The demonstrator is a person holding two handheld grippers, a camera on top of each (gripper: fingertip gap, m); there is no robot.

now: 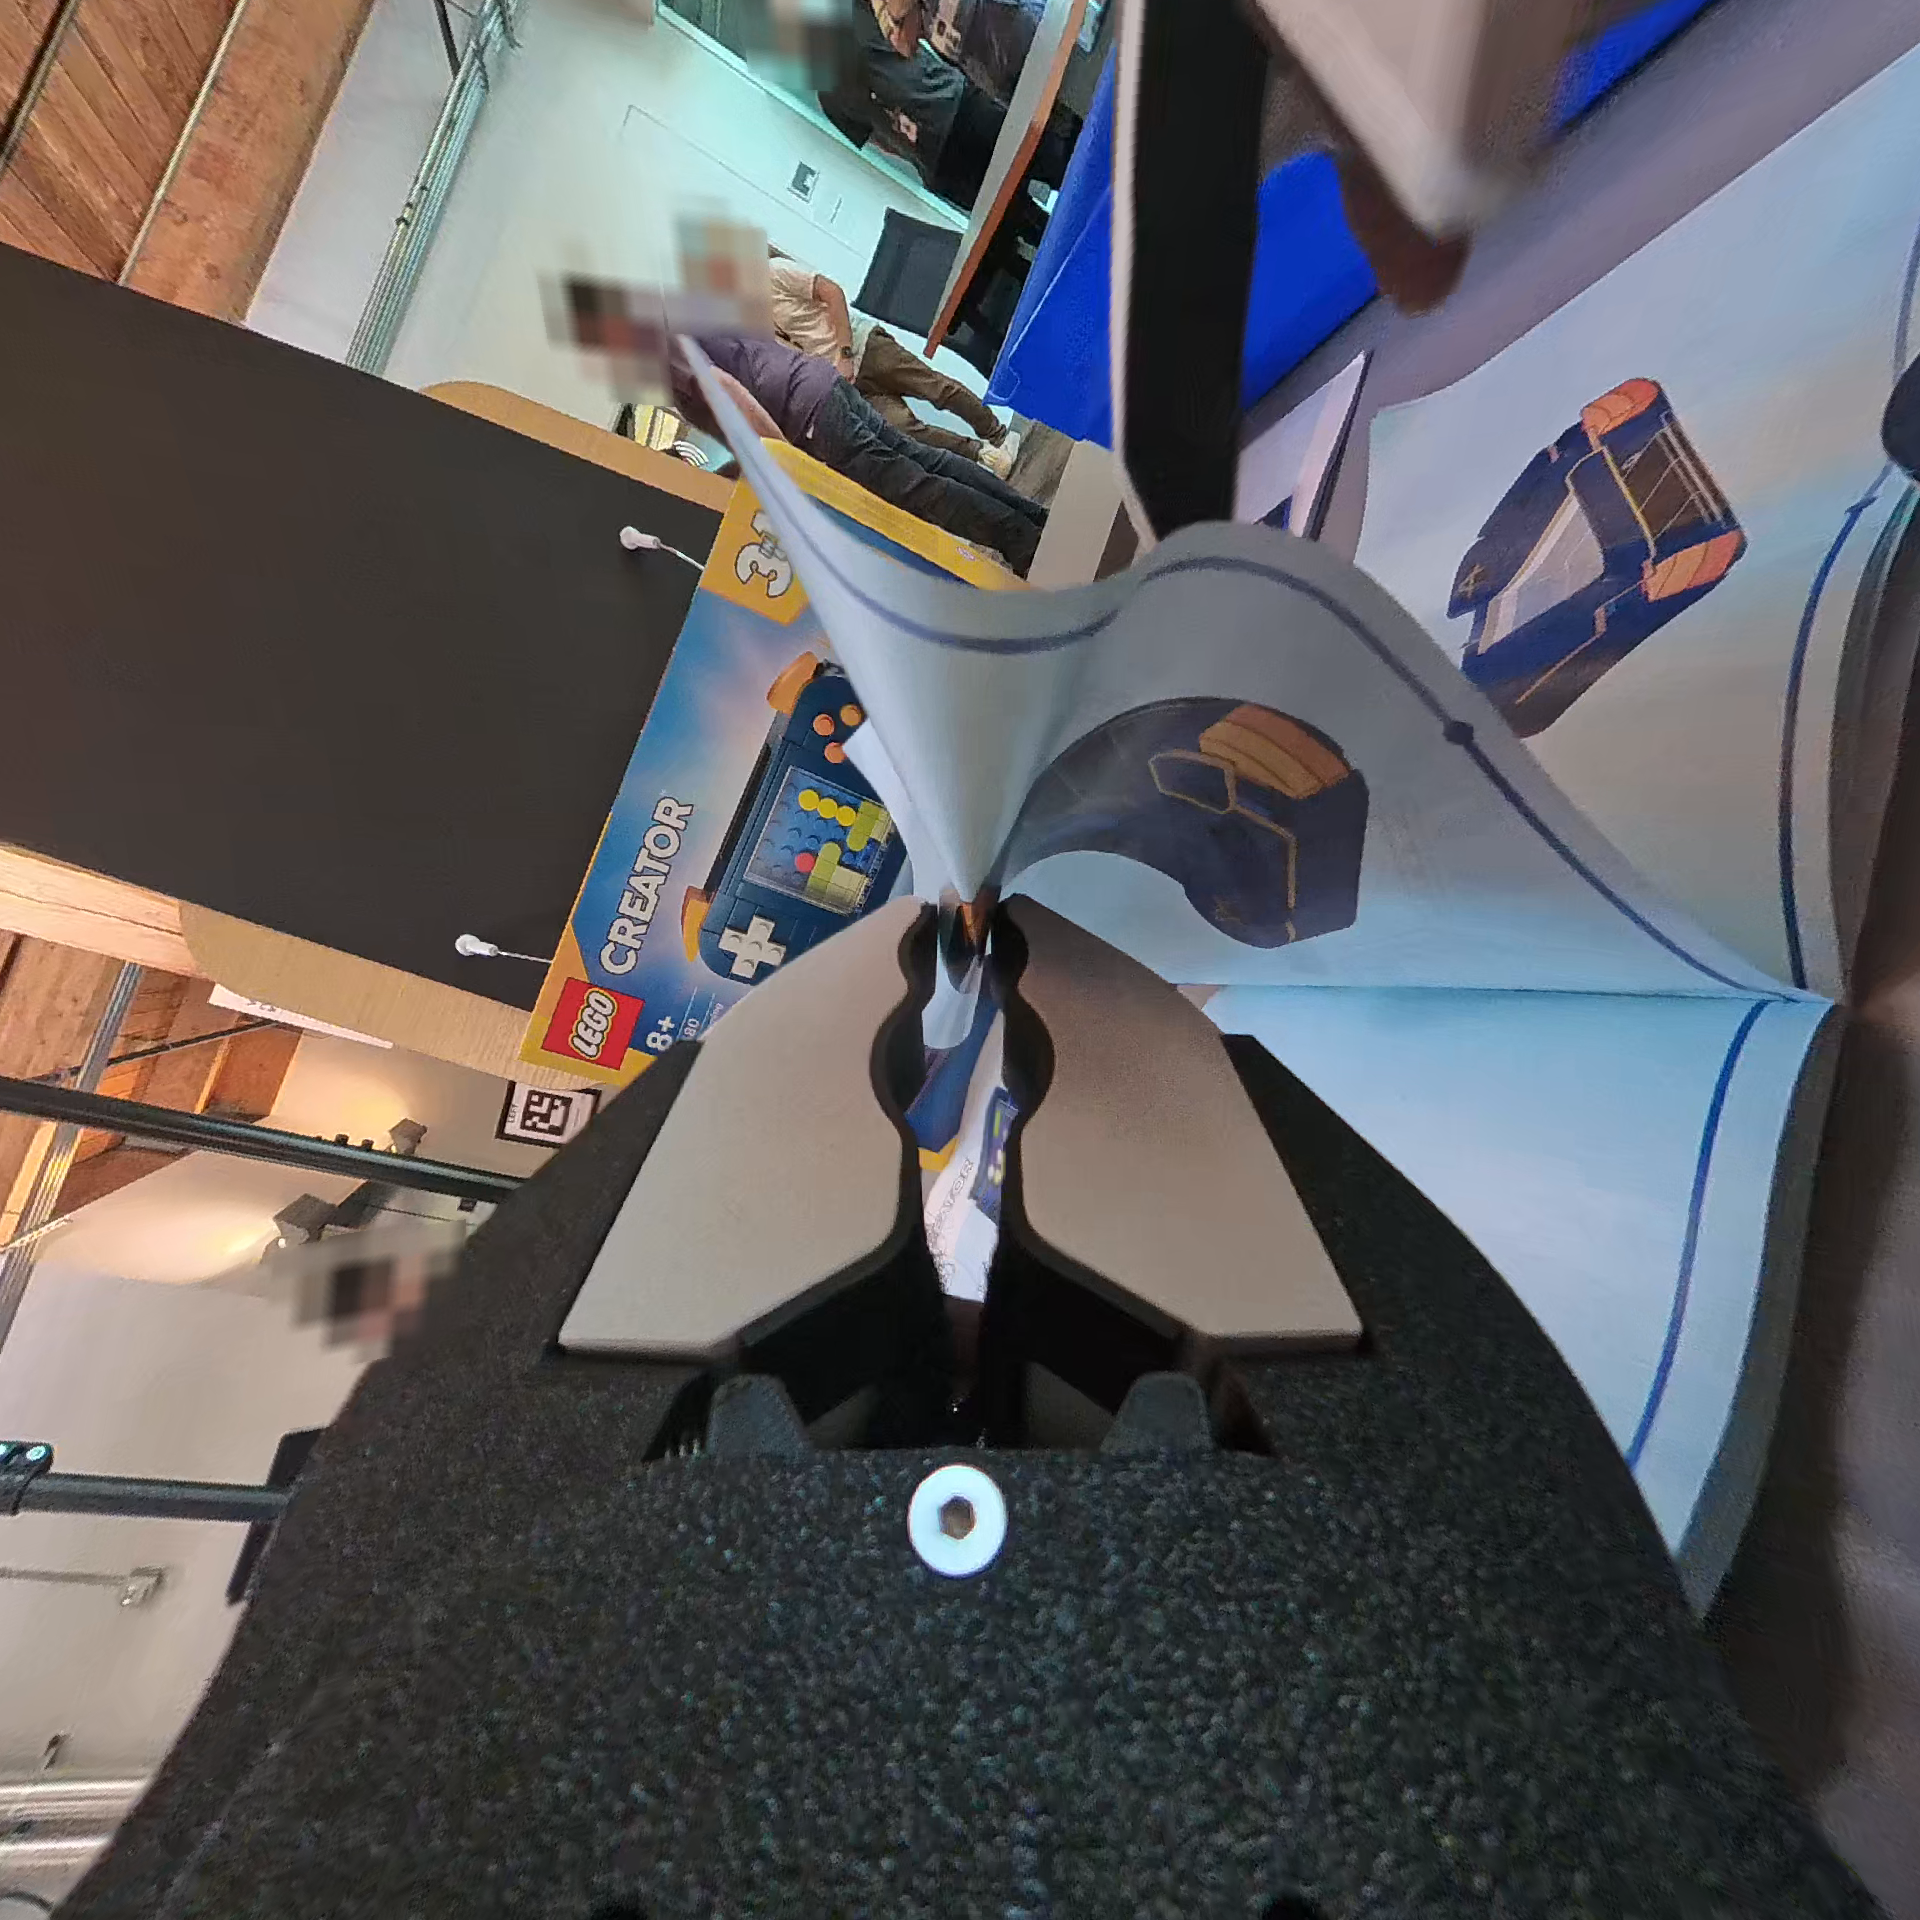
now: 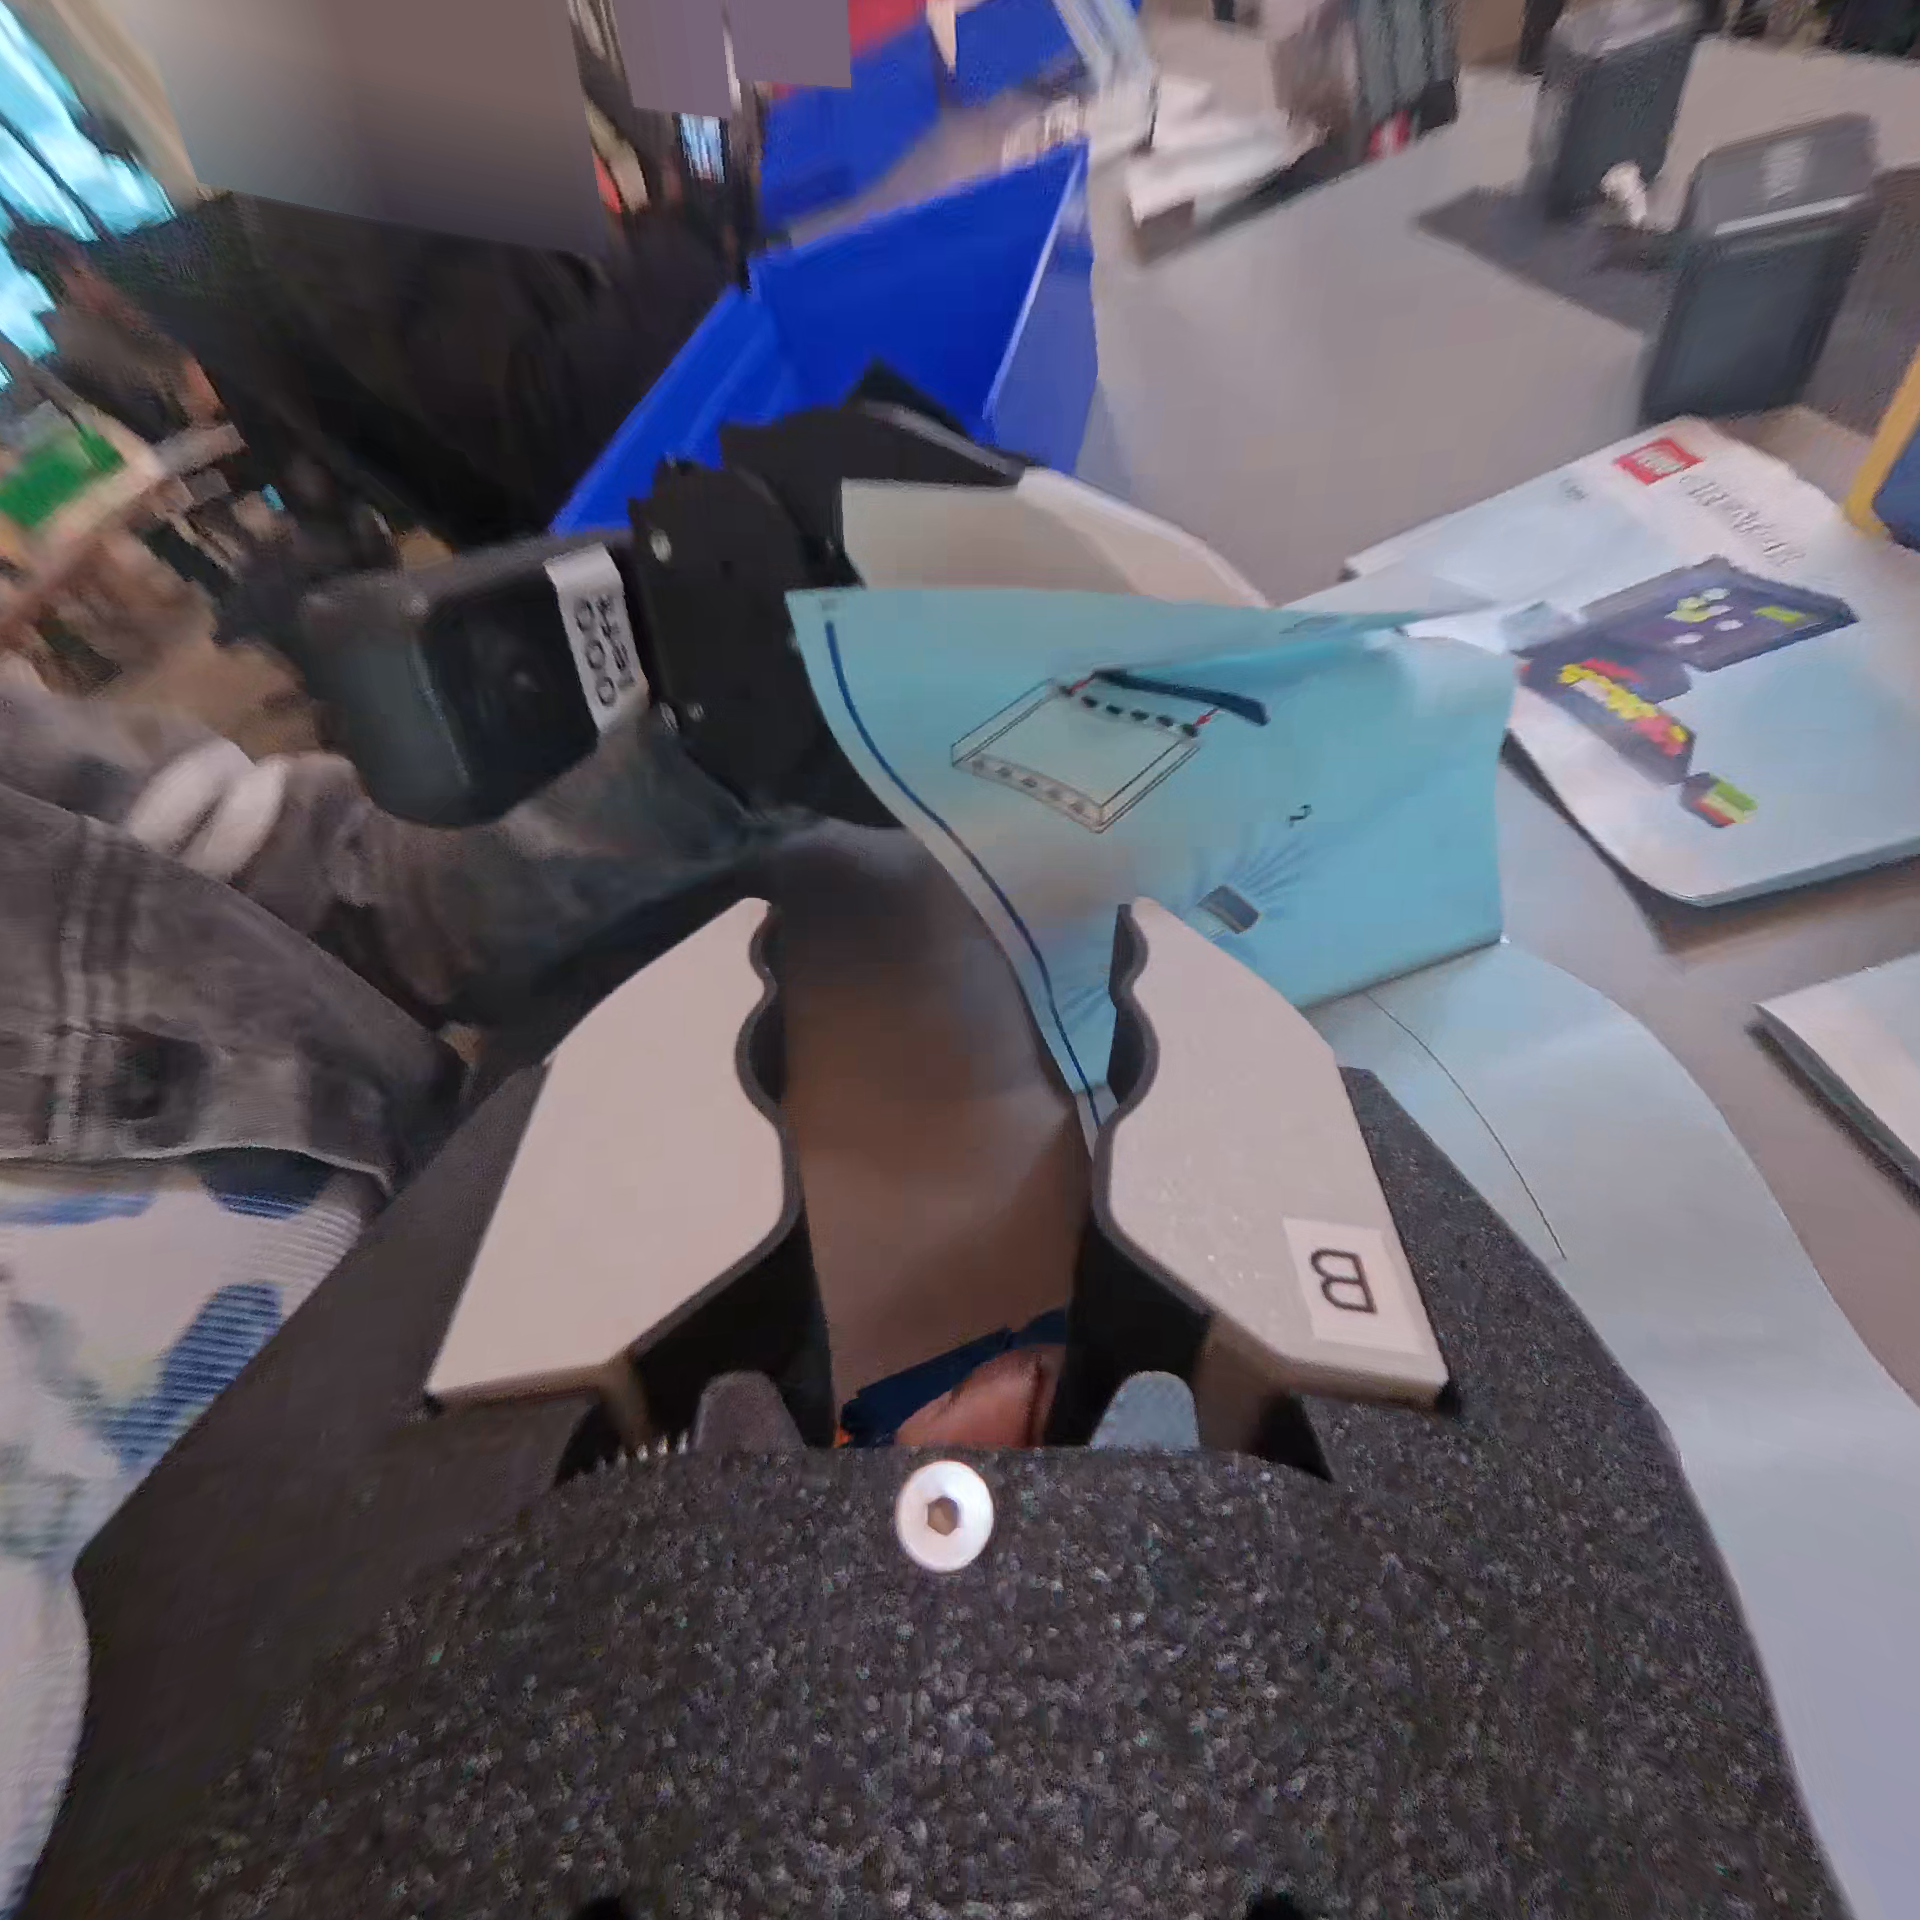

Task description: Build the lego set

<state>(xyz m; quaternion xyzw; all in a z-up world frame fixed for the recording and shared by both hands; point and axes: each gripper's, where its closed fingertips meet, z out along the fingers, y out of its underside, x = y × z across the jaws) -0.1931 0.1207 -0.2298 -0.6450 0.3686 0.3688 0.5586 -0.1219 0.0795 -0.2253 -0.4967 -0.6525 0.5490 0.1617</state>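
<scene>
Where pages (image 1: 1195, 748) curl, box (image 1: 665, 862) behind.

Three instruction booklets (image 2: 1195, 769), one set box (image 1: 675, 862), two tools (image 2: 940, 914)

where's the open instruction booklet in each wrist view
Left wrist view: the instruction booklet fills centre and right, pages pinched by the left gripper.
Right wrist view: it stands centre-right, held up by the left gripper; the right gripper is open, just below it.
Shared landmark: the blue bin behind.
</scene>
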